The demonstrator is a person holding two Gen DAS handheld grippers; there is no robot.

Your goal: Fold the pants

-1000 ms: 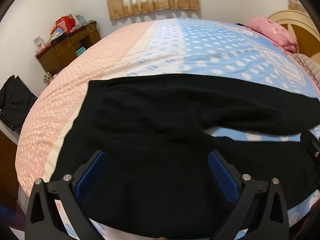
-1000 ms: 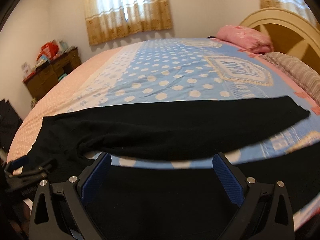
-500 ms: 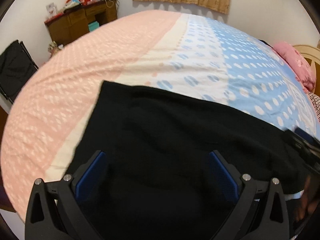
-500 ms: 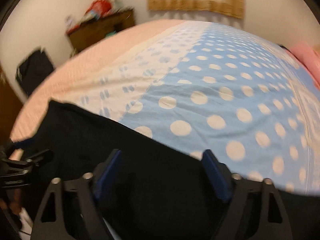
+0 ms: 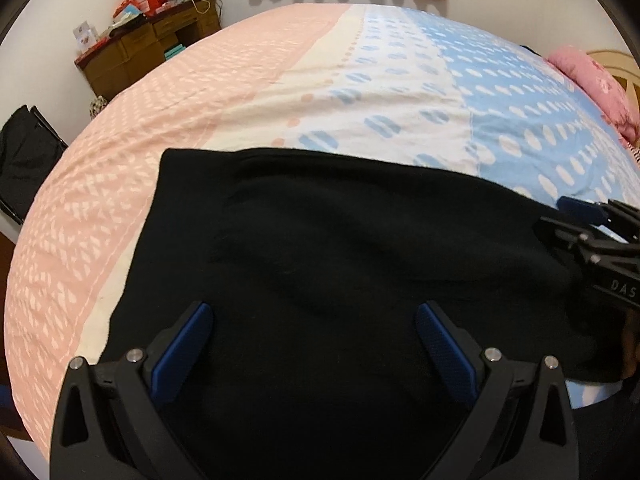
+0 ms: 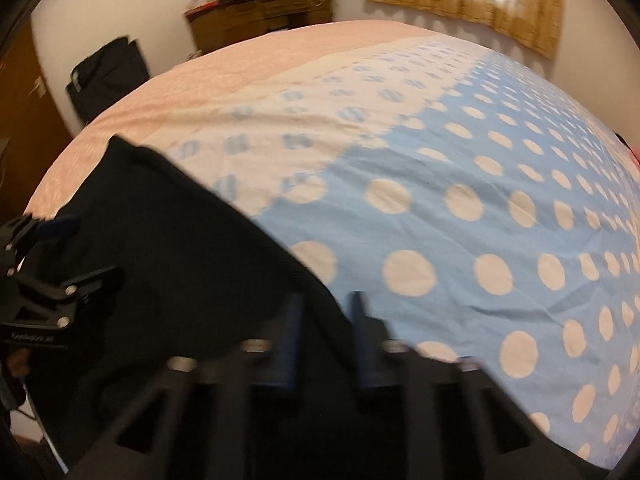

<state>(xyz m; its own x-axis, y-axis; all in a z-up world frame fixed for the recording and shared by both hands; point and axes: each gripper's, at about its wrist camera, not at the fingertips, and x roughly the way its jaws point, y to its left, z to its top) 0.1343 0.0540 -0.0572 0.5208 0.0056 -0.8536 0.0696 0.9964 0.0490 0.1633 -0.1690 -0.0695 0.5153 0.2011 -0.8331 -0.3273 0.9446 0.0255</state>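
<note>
Black pants (image 5: 340, 240) lie across the near side of the bed; the waist end is at the left. My left gripper (image 5: 314, 308) hovers over the waist part, open, with its blue pads wide apart and only flat cloth below. My right gripper (image 6: 326, 304) is at the far edge of the pants (image 6: 160, 240). Its jaws are closing, nearly together, with a fold of black cloth pinched between them. The right gripper (image 5: 592, 232) shows at the right rim of the left wrist view. The left gripper (image 6: 86, 250) shows at the left of the right wrist view.
The bed cover (image 5: 280, 80) is pink at the left, white in the middle and blue with dots at the right. A wooden dresser (image 5: 148, 48) with clutter stands by the far wall. A black bag (image 5: 24, 160) sits beside the bed. A pink pillow (image 5: 588, 80) lies at the right.
Both grippers have moved left along the pants toward the waist end. The right gripper rolled, and its jaws went from wide open to nearly together on the cloth edge. The left stays open.
</note>
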